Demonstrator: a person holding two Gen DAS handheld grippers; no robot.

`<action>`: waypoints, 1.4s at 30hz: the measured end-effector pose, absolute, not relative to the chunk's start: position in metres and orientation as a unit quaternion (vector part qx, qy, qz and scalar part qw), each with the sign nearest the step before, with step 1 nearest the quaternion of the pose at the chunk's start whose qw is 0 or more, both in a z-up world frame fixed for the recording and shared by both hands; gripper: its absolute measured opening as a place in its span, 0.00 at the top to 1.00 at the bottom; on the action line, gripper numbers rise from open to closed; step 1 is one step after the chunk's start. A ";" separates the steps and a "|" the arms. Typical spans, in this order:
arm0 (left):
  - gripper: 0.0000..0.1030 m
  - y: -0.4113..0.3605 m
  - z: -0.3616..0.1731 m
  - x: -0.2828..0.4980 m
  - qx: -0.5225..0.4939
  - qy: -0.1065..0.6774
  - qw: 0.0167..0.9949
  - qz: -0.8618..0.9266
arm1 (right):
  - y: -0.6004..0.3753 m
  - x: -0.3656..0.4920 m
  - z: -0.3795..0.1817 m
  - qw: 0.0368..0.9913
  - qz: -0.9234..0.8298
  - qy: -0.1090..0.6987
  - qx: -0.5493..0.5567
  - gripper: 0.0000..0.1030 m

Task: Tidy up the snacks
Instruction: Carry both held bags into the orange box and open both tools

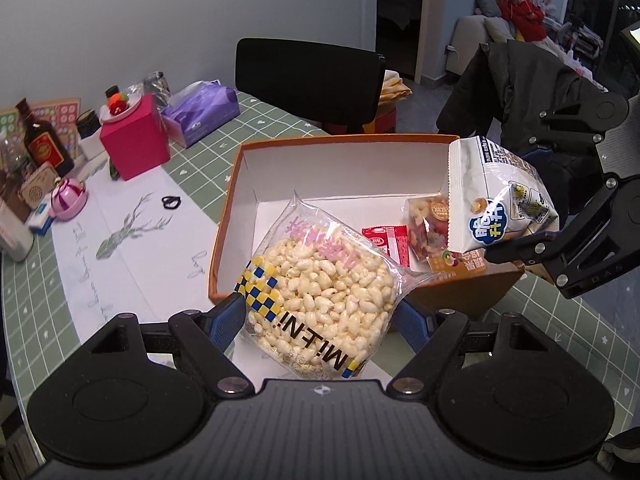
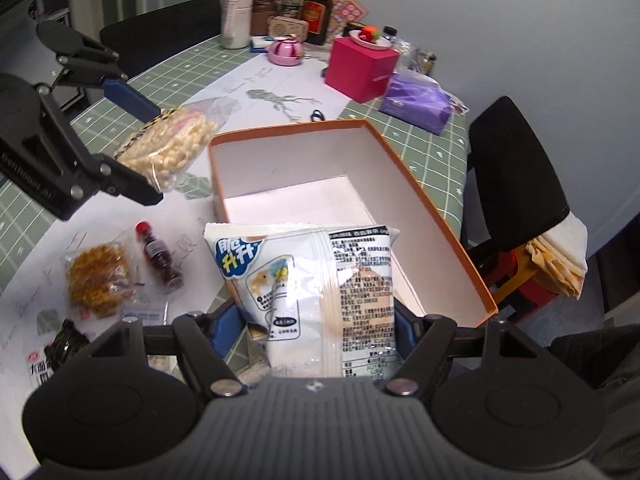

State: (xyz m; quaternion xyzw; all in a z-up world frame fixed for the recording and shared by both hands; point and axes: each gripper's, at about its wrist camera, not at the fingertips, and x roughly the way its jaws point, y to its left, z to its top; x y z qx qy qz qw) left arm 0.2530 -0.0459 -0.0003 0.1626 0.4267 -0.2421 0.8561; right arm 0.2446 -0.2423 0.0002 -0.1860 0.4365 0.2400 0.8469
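Observation:
My left gripper is shut on a clear bag of puffed rice, which hangs over the near edge of the orange box. A red packet and a mixed fruit snack pack lie inside the box. My right gripper is shut on a white snack bag above the box's right side. In the right wrist view, the right gripper pinches that white bag over the box. At the left of that view, the left gripper carries the puffed rice bag.
On the white runner left of the box lie a yellow snack bag, a small red bottle pack and a dark packet. A pink box, purple tissue pack, bottle and black chair stand beyond.

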 end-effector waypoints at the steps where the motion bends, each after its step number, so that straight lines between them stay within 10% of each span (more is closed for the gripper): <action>1: 0.10 -0.048 -0.001 0.257 0.165 0.427 0.855 -0.243 | -0.243 0.248 -0.001 0.848 0.237 0.438 -0.182 0.30; 42: 0.10 -0.134 -0.104 0.355 0.366 0.498 0.753 -0.227 | -0.244 0.396 -0.102 0.824 0.091 0.547 0.119 0.31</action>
